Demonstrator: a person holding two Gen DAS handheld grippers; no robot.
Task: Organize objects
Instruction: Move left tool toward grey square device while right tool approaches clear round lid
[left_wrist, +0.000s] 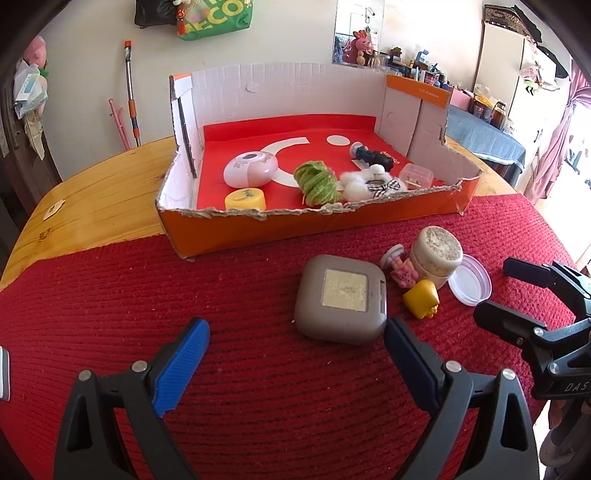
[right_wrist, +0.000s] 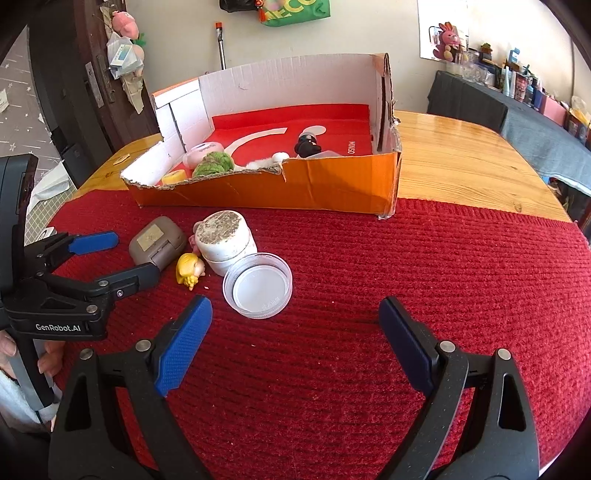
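A grey square case (left_wrist: 341, 299) (right_wrist: 157, 240) lies on the red mat. My left gripper (left_wrist: 295, 325) (right_wrist: 131, 256) stands open just short of it, its right finger beside the case's near corner and not pressing on it. Right of the case cluster a white jar (left_wrist: 436, 258) (right_wrist: 225, 236), a clear lid (left_wrist: 470, 280) (right_wrist: 258, 288), a yellow figurine (left_wrist: 421, 297) (right_wrist: 190, 271) and a pink figurine (left_wrist: 400, 267). My right gripper (right_wrist: 295, 304) (left_wrist: 496, 290) is open and empty, with the lid ahead and to its left. The orange cardboard box (left_wrist: 295, 229) (right_wrist: 295, 184) stands behind.
The box holds a pink-white oval device (left_wrist: 251, 168), green yarn (left_wrist: 317, 181), a yellow cap (left_wrist: 245, 199), a white fluffy item (left_wrist: 365, 182), a black figure (left_wrist: 373, 155) and a small clear container (left_wrist: 417, 175). Bare wooden table (right_wrist: 461, 158) lies beyond the red mat (right_wrist: 424, 258).
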